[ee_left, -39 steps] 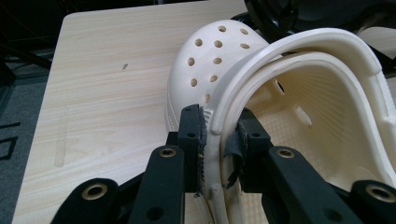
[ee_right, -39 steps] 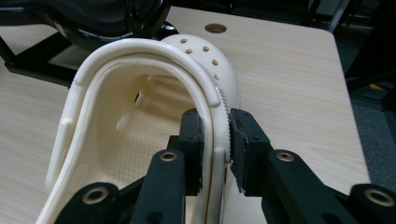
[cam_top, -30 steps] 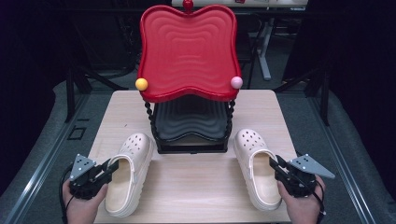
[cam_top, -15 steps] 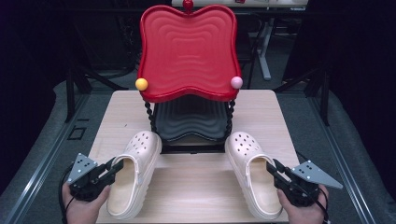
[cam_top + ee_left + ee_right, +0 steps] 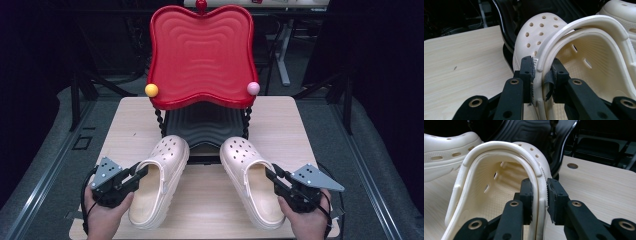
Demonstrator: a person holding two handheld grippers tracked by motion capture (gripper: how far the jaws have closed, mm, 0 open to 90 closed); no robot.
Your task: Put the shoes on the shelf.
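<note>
High view: I have advanced both perforated foam clogs toward the ribbed black shelf [image 5: 202,125] since earlier; left gripper [image 5: 134,176] pinches left clog [image 5: 157,175] wall, right gripper [image 5: 272,176] pinches right clog [image 5: 250,180] wall.

Toes of both clogs [image 5: 165,150] tucked under the red tray [image 5: 200,55], hidden. Heel of the left clog [image 5: 599,75] cut off at the edge. Hands [image 5: 102,220] cut off below.

The high view looks forward and down from above the table's [image 5: 125,130] near edge. Each gripper view sits low and close behind its jaws, facing the black shelf [image 5: 509,30]. The left clog [image 5: 534,32] and right clog [image 5: 506,152] appear in all three views.
</note>
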